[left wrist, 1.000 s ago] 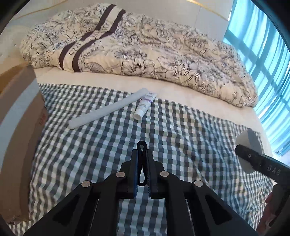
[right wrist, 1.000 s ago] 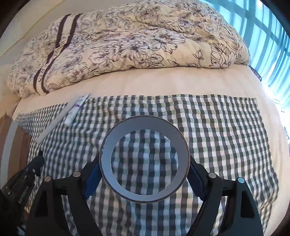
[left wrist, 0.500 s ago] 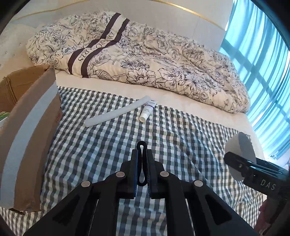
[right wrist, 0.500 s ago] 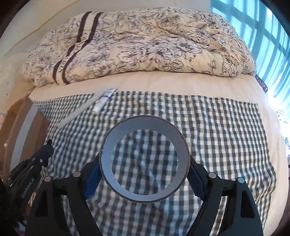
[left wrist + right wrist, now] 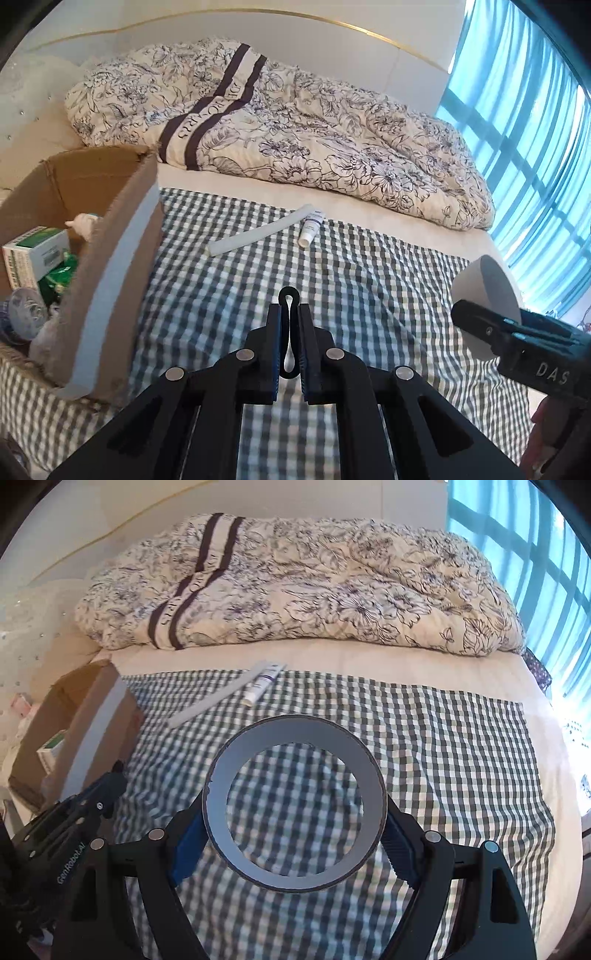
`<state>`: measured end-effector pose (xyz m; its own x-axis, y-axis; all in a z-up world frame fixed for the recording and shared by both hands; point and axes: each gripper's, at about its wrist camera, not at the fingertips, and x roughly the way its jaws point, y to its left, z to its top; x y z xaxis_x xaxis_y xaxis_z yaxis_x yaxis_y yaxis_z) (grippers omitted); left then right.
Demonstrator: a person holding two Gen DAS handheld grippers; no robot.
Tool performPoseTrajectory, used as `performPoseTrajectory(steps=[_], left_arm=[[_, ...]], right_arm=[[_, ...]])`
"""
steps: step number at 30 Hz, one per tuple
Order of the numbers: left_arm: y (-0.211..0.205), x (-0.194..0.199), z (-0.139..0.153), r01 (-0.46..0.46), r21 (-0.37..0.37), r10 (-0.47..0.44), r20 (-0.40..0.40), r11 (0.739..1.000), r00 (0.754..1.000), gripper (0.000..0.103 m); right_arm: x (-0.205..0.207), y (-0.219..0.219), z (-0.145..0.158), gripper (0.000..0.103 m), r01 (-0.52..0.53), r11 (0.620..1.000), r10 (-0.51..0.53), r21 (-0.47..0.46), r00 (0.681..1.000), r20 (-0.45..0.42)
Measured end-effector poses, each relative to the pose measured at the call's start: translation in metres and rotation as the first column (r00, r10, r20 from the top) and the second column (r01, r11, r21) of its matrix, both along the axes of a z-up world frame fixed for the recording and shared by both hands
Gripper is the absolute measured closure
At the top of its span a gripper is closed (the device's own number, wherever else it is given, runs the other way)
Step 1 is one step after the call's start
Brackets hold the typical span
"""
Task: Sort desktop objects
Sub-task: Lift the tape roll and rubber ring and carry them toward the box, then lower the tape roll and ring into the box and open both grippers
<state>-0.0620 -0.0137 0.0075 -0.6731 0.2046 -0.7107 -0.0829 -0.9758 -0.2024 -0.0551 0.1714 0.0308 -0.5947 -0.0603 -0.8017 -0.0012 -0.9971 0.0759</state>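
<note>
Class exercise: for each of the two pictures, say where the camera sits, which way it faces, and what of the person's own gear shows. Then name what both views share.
Left wrist: rides the left gripper, faces across the checked cloth toward the quilt; jaws shut on a black clip, right gripper at right.
Right wrist: rides the right gripper, facing likewise; jaws hold a tape roll, left gripper at lower left.
Shared: box, white tube, cream tube.
</note>
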Motion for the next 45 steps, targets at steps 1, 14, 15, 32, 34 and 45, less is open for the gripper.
performPoseTrajectory(steps=[1,14,15,32,34,45], left_arm=[[-0.004,0.004,0.002,-0.002,-0.003,0.002,-0.003,1.000,1.000,0.095],[-0.053,0.036,0.032,-0.077,-0.009,0.076,-0.041,0.997,0.996,0.095],[-0.058,0.038,0.034,-0.084,-0.009,0.084,-0.038,0.996,0.996,0.095],[-0.156,0.034,0.049,-0.227,-0.053,0.224,-0.058,0.972,0.973,0.094],[-0.167,0.030,0.046,-0.245,-0.055,0.242,-0.055,0.968,0.969,0.094],[-0.222,0.005,0.037,-0.325,-0.044,0.323,-0.056,0.945,0.945,0.094]], right_arm=[[0.003,-0.004,0.003,0.021,-0.003,1.000,0.003,0.000,1.000,-0.006],[0.022,-0.059,0.030,0.021,-0.113,0.994,0.112,-0.013,0.992,-0.051],[0.024,-0.065,0.033,0.021,-0.125,0.992,0.124,-0.027,0.991,-0.055],[0.008,-0.169,0.042,0.021,-0.288,0.955,0.284,-0.066,0.957,-0.054],[0.003,-0.183,0.038,0.021,-0.309,0.948,0.307,-0.072,0.951,-0.044],[-0.036,-0.255,0.040,0.021,-0.407,0.910,0.403,-0.082,0.913,-0.067]])
